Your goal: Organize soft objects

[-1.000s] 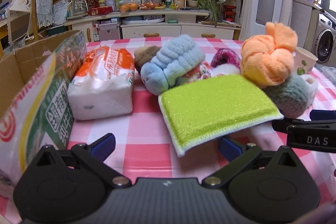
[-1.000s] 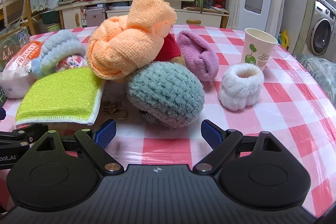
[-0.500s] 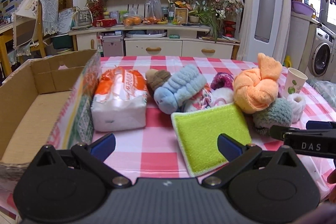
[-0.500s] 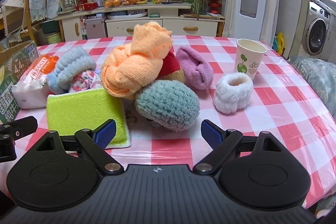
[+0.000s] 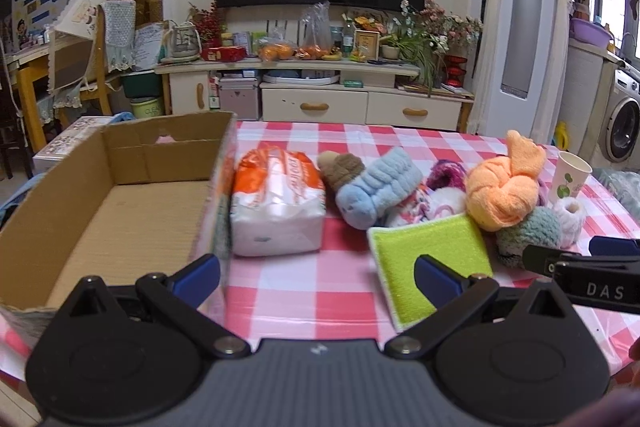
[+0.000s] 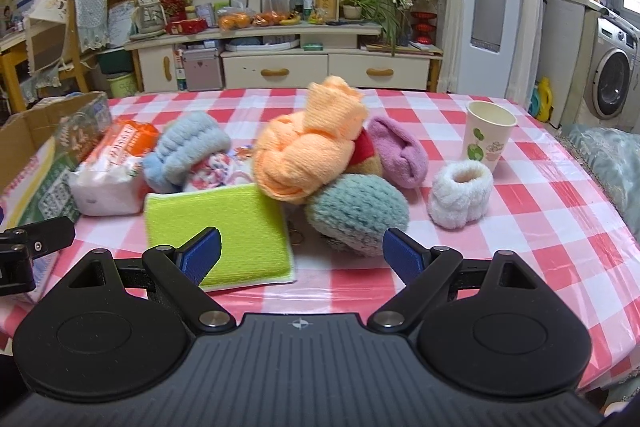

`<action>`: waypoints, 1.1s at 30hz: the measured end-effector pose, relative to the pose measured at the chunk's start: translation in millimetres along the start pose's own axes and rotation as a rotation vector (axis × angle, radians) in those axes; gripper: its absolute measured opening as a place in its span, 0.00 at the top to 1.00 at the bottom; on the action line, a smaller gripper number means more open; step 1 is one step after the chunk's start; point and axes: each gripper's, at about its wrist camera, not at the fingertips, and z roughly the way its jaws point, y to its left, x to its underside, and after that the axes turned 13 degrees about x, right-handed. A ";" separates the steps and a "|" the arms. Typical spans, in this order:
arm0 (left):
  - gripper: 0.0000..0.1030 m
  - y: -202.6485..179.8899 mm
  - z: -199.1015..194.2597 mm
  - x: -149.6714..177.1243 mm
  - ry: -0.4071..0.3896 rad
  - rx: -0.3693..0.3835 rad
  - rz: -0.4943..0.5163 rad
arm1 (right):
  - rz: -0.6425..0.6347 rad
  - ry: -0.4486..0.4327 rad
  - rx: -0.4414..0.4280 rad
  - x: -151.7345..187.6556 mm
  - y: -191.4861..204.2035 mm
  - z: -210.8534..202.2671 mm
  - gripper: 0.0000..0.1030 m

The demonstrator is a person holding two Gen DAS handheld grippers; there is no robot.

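Soft things lie heaped on the red-checked table: a lime sponge pad (image 5: 430, 253) (image 6: 218, 231), an orange knitted knot (image 5: 502, 193) (image 6: 308, 151), a grey-green crocheted ball (image 6: 358, 213), a light blue roll (image 5: 376, 189) (image 6: 186, 149), a purple roll (image 6: 396, 151), a white fluffy ring (image 6: 460, 199) and a tissue pack (image 5: 276, 203). An open cardboard box (image 5: 120, 203) stands at the left, with nothing in it. My left gripper (image 5: 318, 281) and right gripper (image 6: 300, 253) are both open and empty, held near the table's front edge.
A paper cup (image 6: 488, 139) stands at the right behind the white ring. A TV cabinet (image 5: 316, 99) with clutter lies beyond the table. The right gripper's finger (image 5: 580, 269) shows at the right of the left wrist view.
Both grippers have pulled back and risen away from the pile. The box's inside has come into the left wrist view. The objects have not moved.
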 end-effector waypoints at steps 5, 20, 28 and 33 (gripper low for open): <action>0.01 9.6 -10.5 -0.4 -0.010 -0.028 0.001 | -0.008 -0.016 -0.042 0.5 0.2 -12.1 0.00; 0.01 18.8 -30.9 -2.1 -0.060 -0.040 0.020 | -0.045 -0.087 -0.134 4.3 5.9 -46.0 0.00; 0.01 8.1 -25.2 0.0 -0.055 -0.009 0.041 | -0.018 -0.118 -0.125 19.7 -13.8 -50.1 0.00; 0.01 -8.4 -16.0 0.4 -0.037 0.035 0.058 | 0.058 -0.117 -0.067 24.3 -39.2 -38.8 0.00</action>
